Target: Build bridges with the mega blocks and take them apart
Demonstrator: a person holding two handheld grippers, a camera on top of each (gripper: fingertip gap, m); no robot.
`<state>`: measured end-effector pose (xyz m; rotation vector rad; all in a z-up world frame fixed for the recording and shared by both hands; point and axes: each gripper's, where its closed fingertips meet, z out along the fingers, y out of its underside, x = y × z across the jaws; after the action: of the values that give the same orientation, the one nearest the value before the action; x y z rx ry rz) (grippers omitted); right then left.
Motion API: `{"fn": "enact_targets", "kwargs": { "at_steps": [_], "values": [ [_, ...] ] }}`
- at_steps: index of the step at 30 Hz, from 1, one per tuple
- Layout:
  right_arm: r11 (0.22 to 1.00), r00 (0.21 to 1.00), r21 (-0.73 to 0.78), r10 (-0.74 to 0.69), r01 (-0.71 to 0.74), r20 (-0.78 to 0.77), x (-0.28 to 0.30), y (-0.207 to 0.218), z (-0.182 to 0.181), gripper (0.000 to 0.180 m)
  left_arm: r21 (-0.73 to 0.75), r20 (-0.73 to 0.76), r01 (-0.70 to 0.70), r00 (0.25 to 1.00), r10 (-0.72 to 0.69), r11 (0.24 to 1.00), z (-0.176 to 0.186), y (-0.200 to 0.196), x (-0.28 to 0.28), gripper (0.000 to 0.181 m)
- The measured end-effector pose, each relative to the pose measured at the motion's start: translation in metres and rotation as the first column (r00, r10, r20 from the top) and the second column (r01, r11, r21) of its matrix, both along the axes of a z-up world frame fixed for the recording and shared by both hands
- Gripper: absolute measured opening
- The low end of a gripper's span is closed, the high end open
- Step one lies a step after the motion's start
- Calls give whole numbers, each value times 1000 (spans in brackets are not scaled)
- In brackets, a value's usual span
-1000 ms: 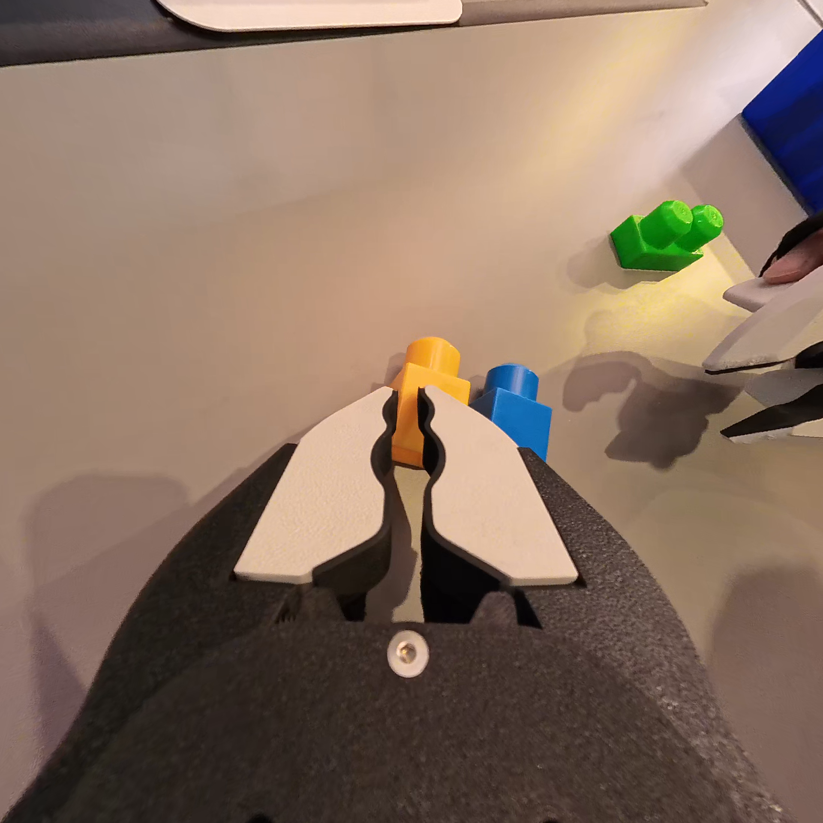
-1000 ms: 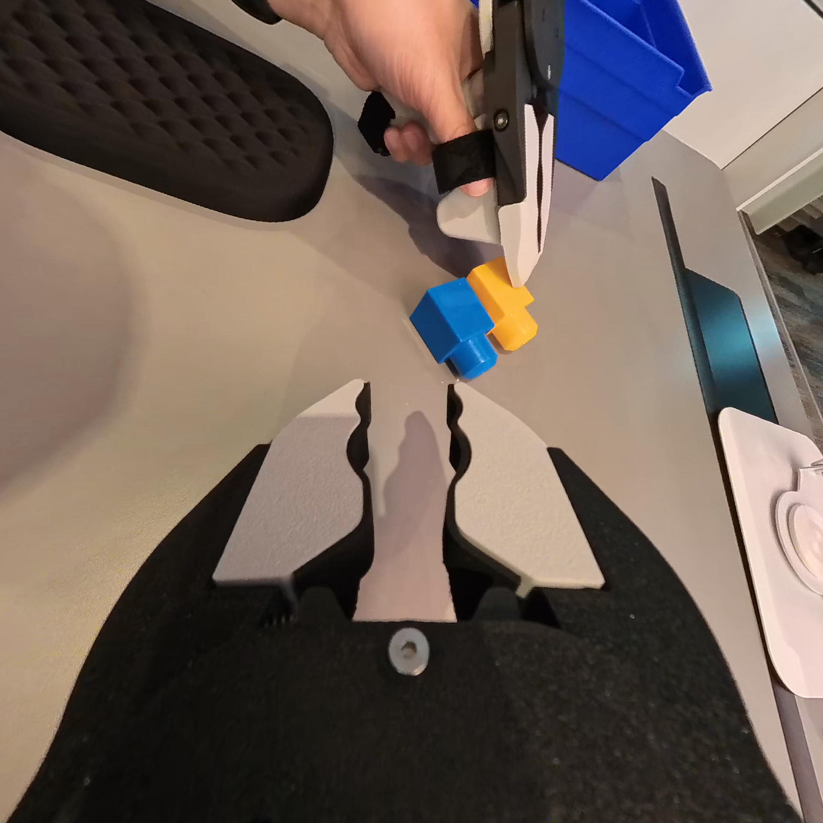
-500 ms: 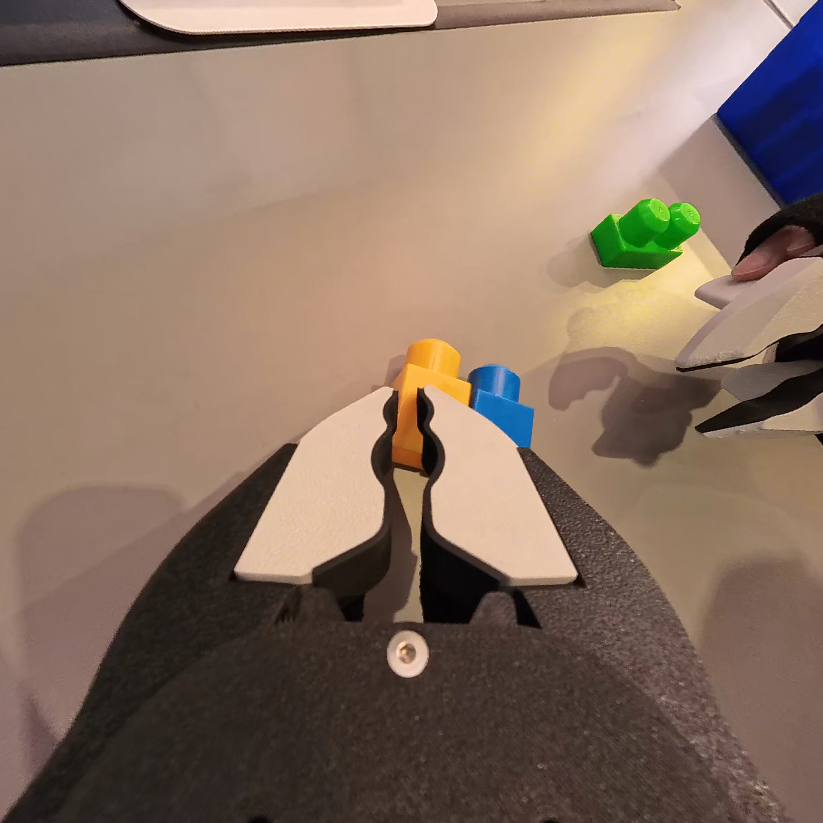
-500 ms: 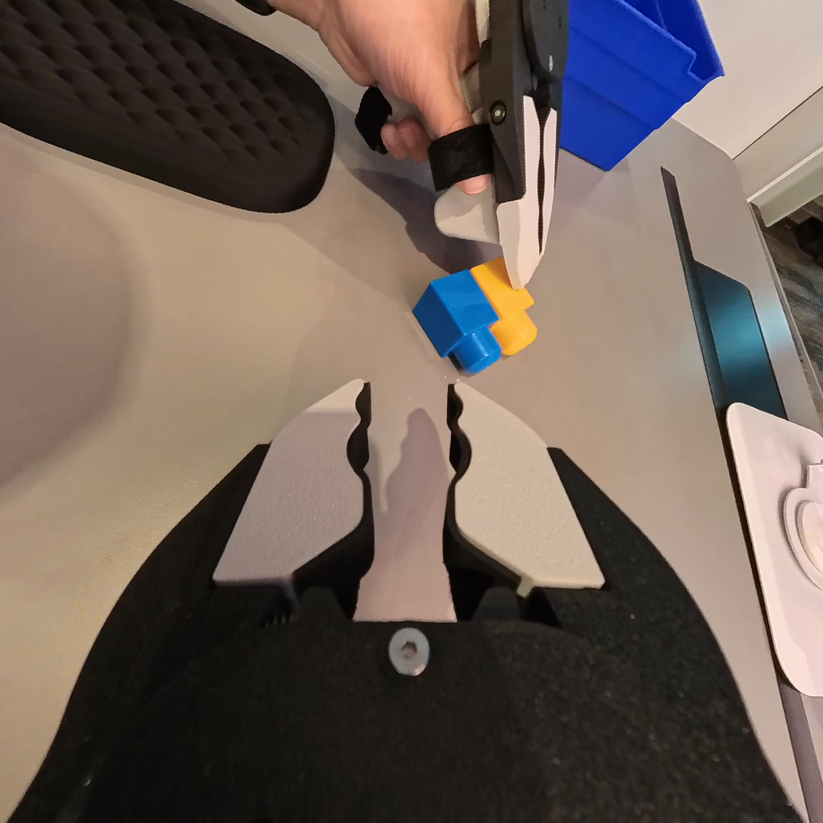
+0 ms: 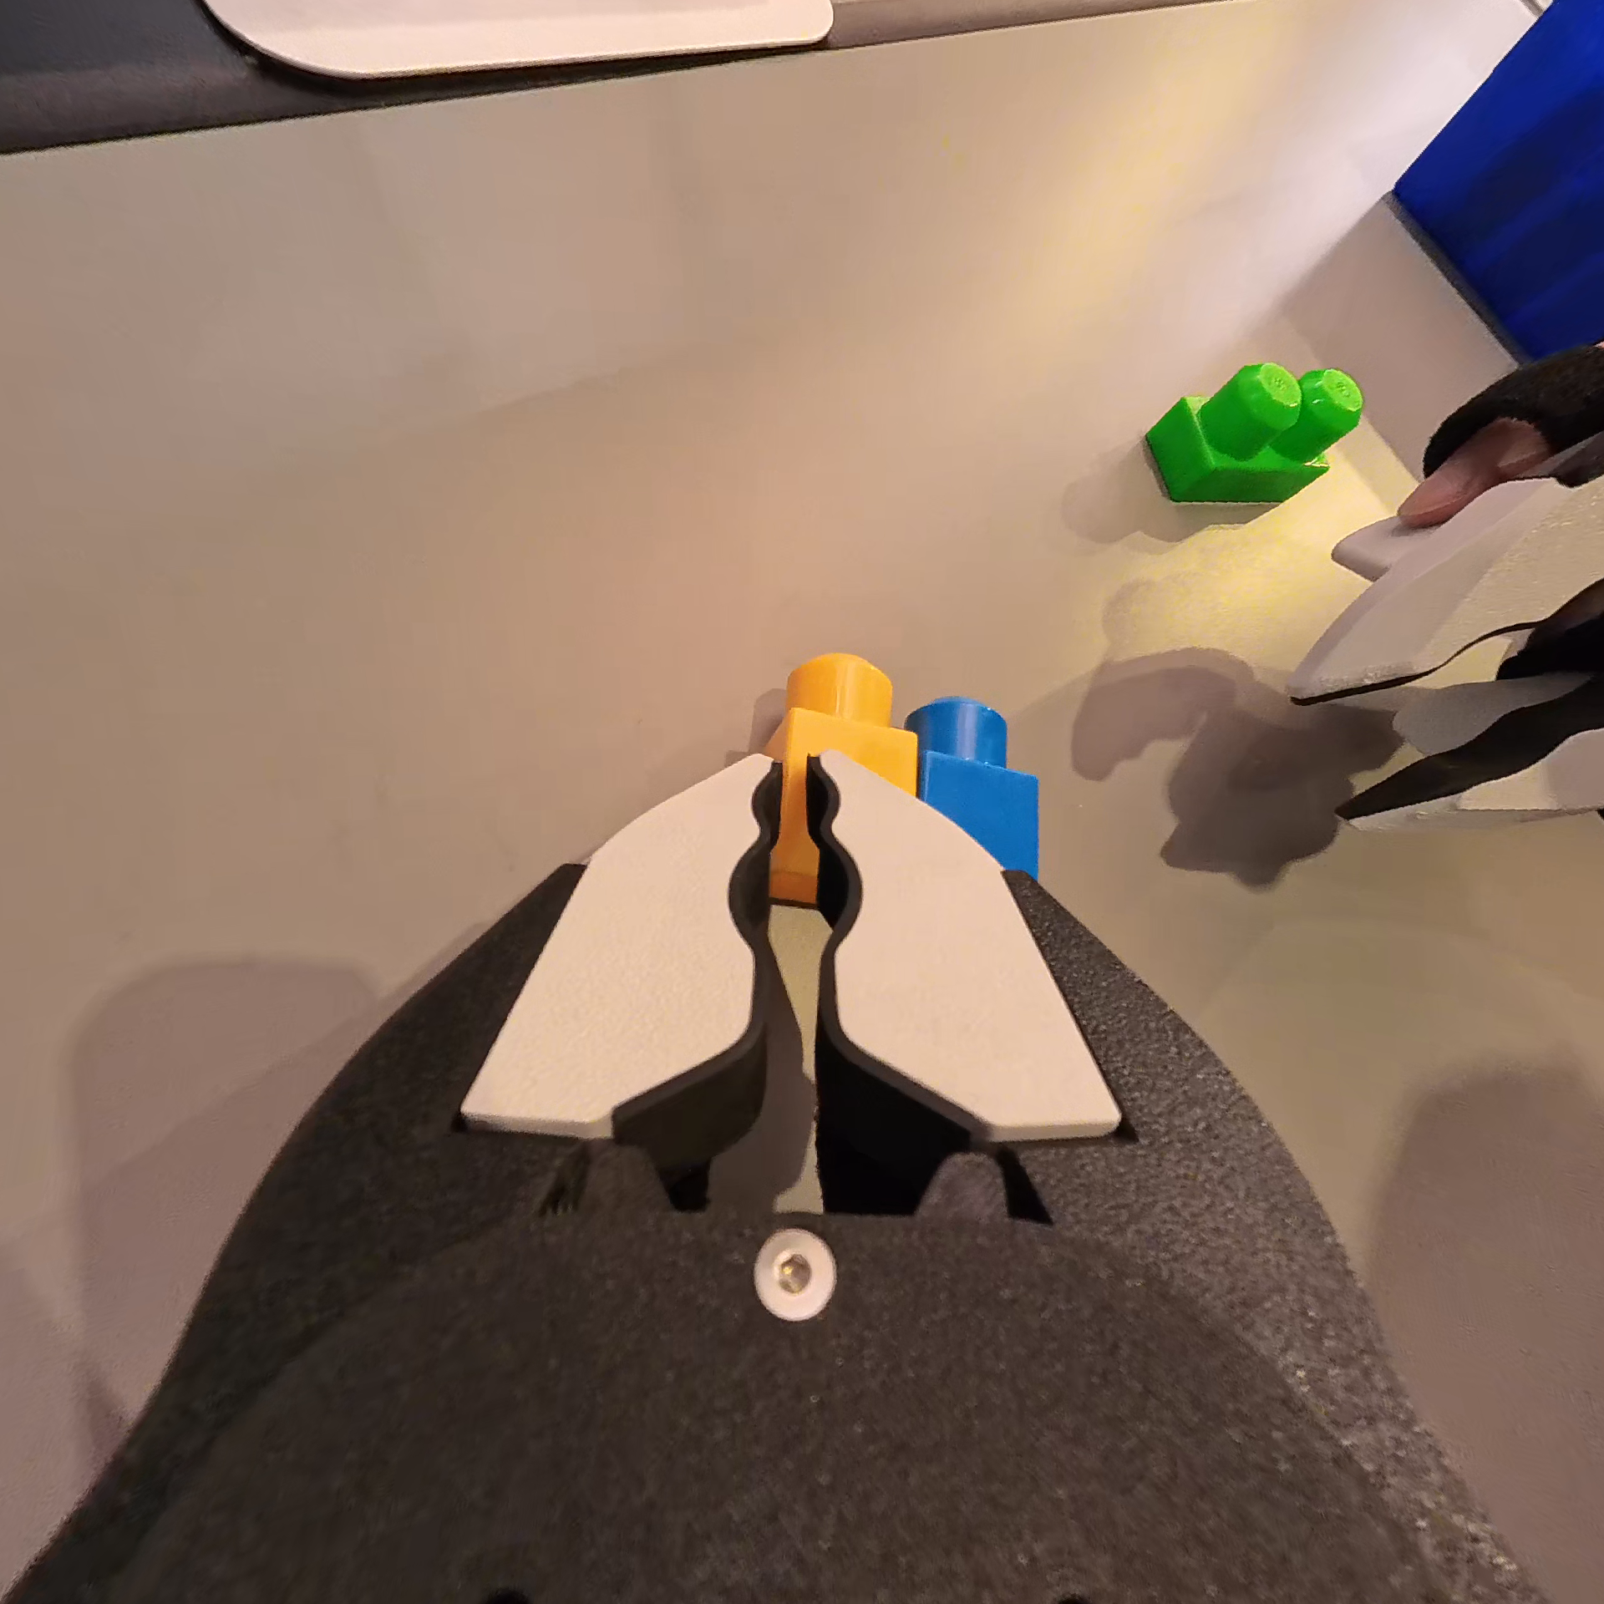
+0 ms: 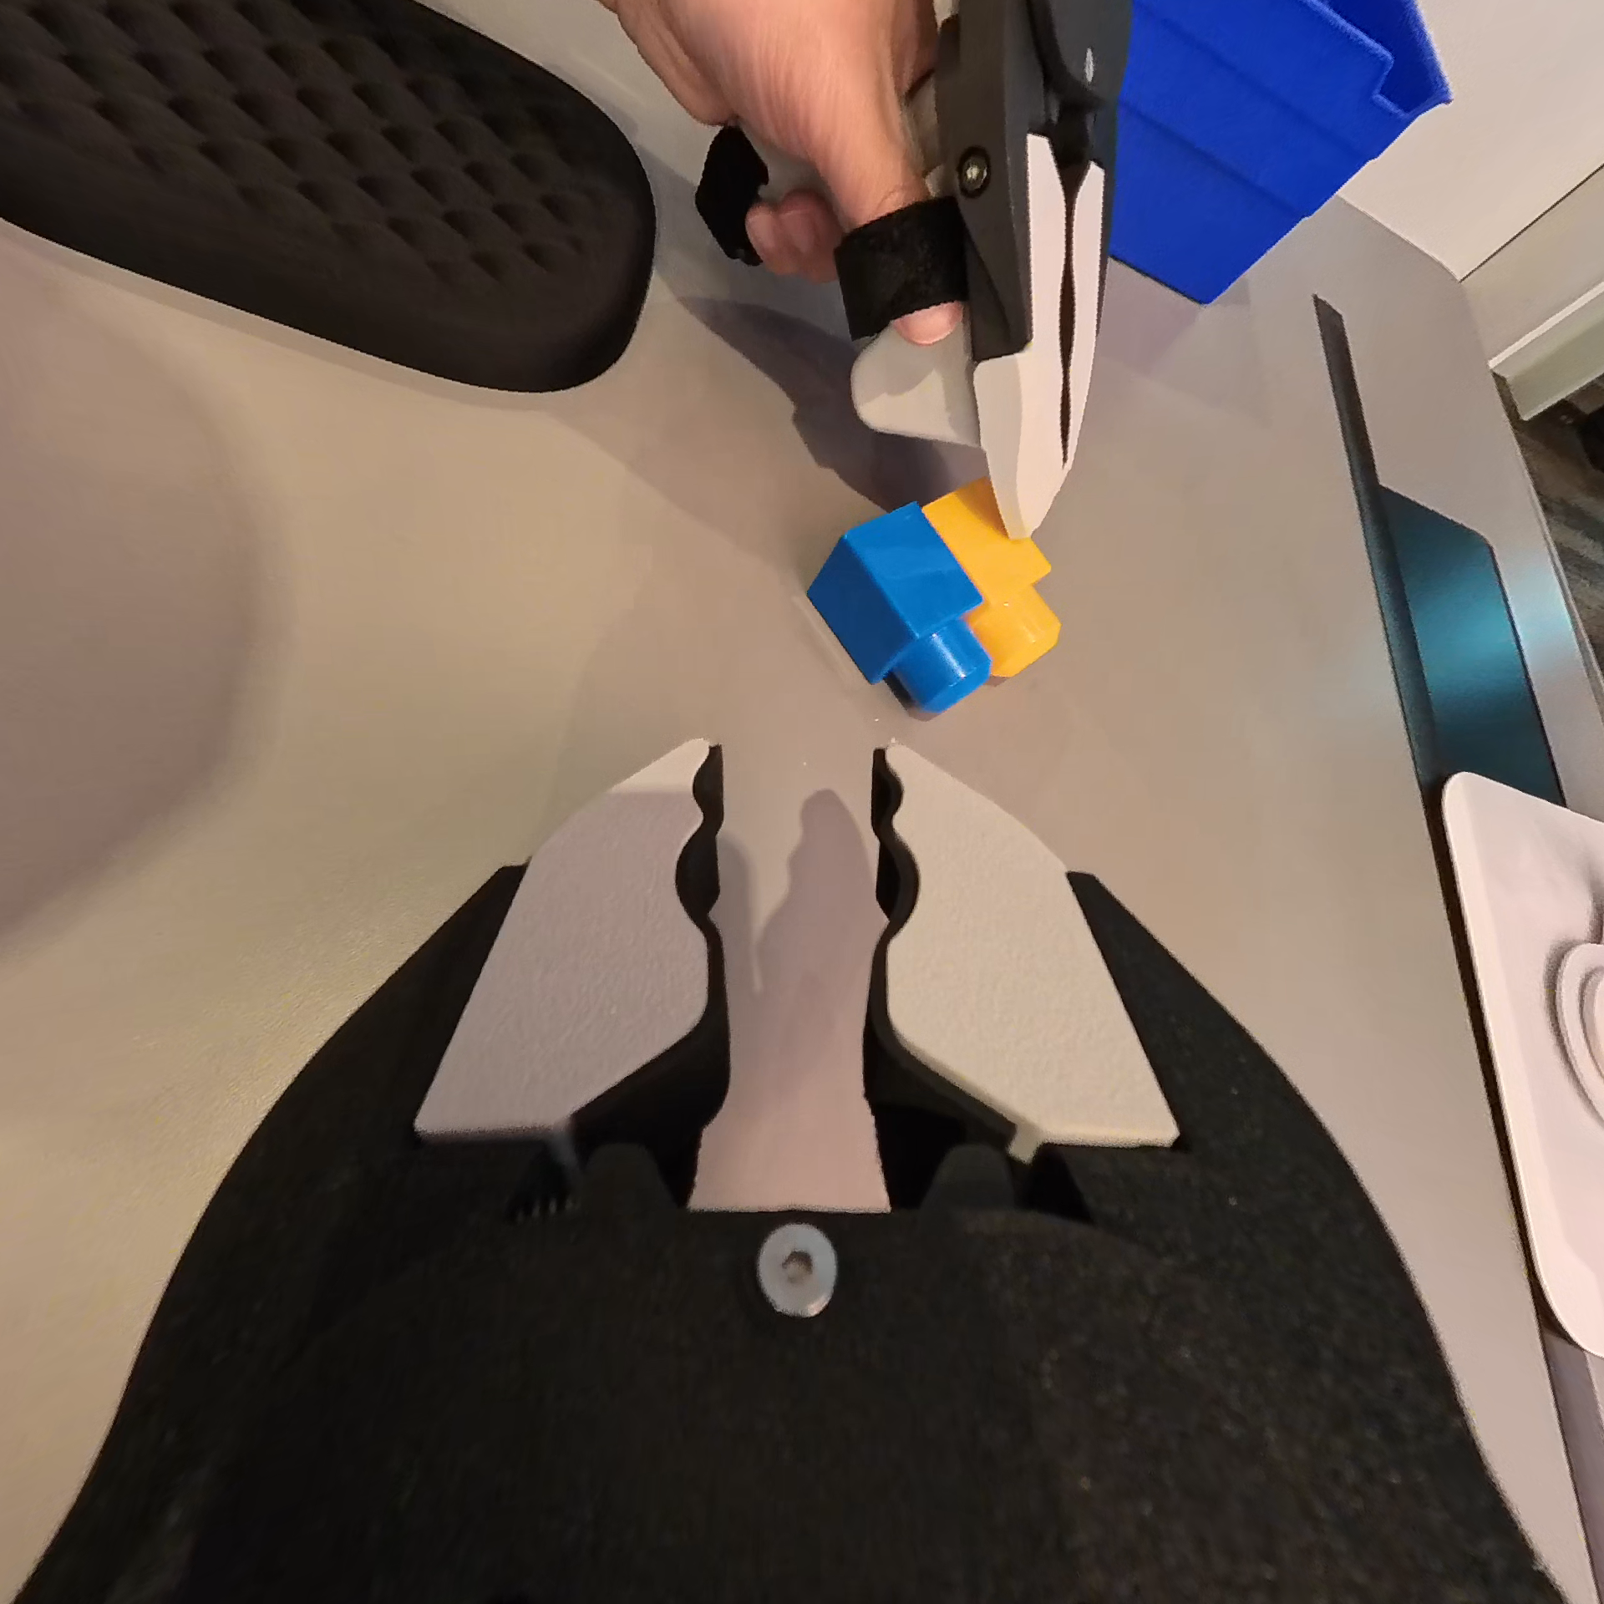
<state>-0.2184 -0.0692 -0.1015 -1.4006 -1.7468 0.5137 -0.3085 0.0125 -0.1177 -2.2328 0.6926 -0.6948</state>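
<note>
The left gripper (image 5: 792, 768) pinches the orange block (image 5: 840, 764) on the grey table (image 5: 434, 521), pressing it against the blue block (image 6: 903, 599), probably aligning two bridge piers. The right gripper (image 6: 794, 755) hovers level just short of them, parted and empty. A green two-stud block (image 5: 1250, 443) lies well apart.

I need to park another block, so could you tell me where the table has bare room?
Free: the wide stretch left of the orange block, up to the white tray. Also between the black mat and the right gripper. Crowded: around the blue block, green block and blue bin.
</note>
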Motion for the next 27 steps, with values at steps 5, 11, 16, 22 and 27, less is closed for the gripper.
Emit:
{"fn": "enact_targets", "kwargs": {
  "at_steps": [5,11,16,22,27],
  "values": [
    [1000,1000,-5,1,-1,2,0,0,-1,32,9,-5,12,1000,-12,1000,1,0,-1,0],
    [1000,1000,-6,1,-1,11,0,0,-3,32,5,32,20,999,-20,1000,7,-4,4,2],
    [1000,1000,-6,0,0,13,1,1,-3,32,136,-118,5,993,11,991,6,0,2,15],
    [1000,1000,-5,-1,1,19,2,1,-4,32,110,-129,-18,991,32,994,6,2,13,29],
    [1000,1000,1,-2,2,25,3,1,-4,32,90,-177,-20,983,36,996,0,4,18,27]
  ]
}}
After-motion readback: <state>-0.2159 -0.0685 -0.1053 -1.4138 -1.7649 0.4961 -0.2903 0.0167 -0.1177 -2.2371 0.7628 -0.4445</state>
